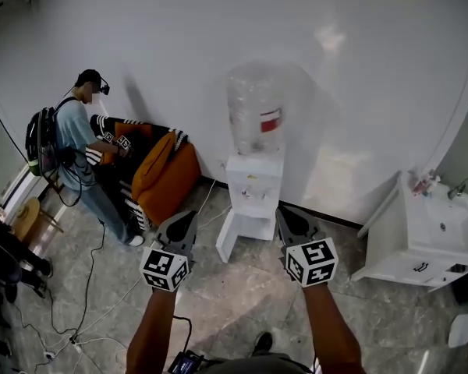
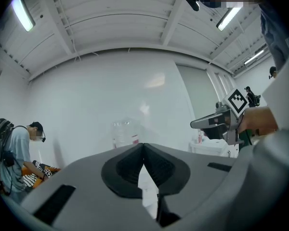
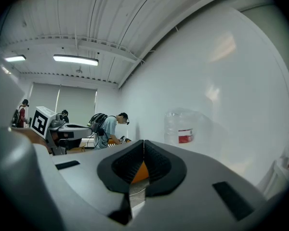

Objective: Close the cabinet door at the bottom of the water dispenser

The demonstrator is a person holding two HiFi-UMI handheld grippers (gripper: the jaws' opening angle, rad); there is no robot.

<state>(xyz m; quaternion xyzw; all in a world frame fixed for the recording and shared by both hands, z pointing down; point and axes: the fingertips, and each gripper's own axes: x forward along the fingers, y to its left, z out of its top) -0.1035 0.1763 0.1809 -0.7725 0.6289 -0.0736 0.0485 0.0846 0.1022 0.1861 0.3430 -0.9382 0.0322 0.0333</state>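
A: The left tool (image 1: 186, 218) has its jaws pressed together with nothing between them. Its own view shows the pads meeting along one line.

B: And the right tool (image 1: 285, 215)?

A: The same: pads together at the tips, pinching nothing. Both tools point level toward the white wall (image 1: 359, 92), side by side, each with its marker cube nearest the person holding them.

B: Where's the water dispenser (image 1: 254, 187)?

A: It stands on the floor (image 1: 242, 294) against the wall, straight ahead and between the two tools in the head view. A clear bottle (image 1: 255, 119) with a red label sits upside down on top.

B: And the cabinet door (image 1: 227, 238)?

A: It is at the bottom of the dispenser and hangs open, swung out to the left. Neither tool touches it; both are short of the dispenser.

B: Anything else around?

A: A person (image 1: 76, 150) with a backpack stands at the far left beside an orange cushion (image 1: 168, 176). A white sink unit (image 1: 425, 244) stands at the right. Cables (image 1: 90, 287) trail across the floor on the left.
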